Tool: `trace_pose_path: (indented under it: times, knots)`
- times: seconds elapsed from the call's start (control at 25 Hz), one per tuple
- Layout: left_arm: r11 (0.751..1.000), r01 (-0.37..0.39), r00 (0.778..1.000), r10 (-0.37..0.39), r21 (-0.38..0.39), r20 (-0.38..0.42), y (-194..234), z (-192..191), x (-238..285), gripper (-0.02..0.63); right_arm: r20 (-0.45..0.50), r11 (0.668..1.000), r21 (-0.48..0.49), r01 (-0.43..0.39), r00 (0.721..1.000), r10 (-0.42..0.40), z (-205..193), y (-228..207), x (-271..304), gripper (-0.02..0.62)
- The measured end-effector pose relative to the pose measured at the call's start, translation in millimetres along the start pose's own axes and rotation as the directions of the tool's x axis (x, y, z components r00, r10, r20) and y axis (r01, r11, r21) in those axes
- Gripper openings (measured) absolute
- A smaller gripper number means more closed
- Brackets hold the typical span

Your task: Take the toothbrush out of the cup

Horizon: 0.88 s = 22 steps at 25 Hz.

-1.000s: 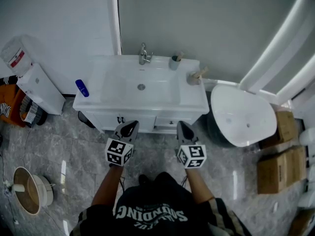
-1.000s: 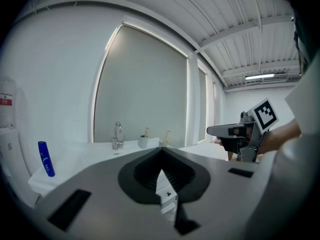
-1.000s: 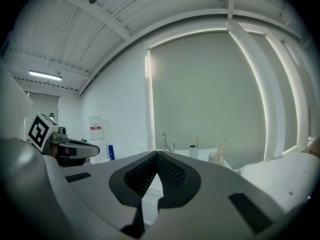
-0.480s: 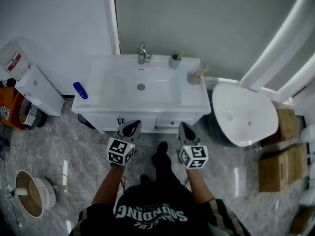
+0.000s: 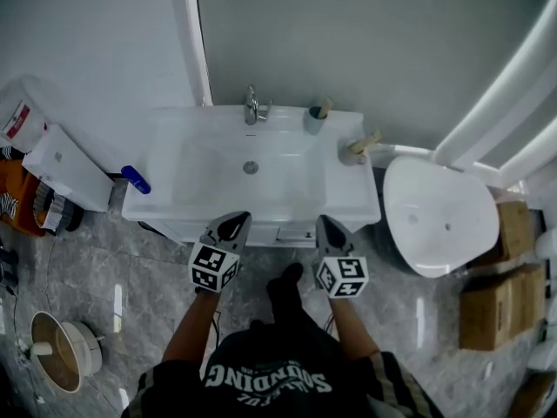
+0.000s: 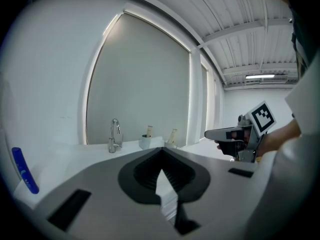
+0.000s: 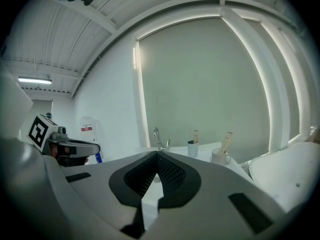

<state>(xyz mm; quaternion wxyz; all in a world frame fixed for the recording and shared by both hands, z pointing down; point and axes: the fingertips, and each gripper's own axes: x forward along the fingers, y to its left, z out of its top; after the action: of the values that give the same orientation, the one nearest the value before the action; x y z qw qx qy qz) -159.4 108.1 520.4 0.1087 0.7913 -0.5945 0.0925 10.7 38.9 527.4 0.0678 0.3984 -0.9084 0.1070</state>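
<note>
Grey cup [image 5: 314,121] at back of washbasin counter [image 5: 348,198], right of tap [image 5: 252,107]; toothbrush [image 5: 324,108] stands in it, leaning right, handle above rim. White cup [image 5: 352,152] near counter's right edge, well apart from grey cup; second toothbrush [image 5: 370,140] tilted in it. Blue bottle [image 5: 136,179] lies at counter's left edge. Left gripper [image 5: 230,226] and right gripper [image 5: 328,229] side by side at counter's front edge, short of both cups. Both pairs of jaws together, nothing between them.
</note>
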Motion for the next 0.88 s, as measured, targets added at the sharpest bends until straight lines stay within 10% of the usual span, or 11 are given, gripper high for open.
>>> trace_pose_path:
  times: [0.88]
  knots:
    - [0.999,0.047,0.997,-0.047,0.001,-0.054,58.4,59.8,206.1,0.0,-0.029,0.999,0.012,-0.043,0.999,0.043,62.5,-132.8,168.5,-0.003]
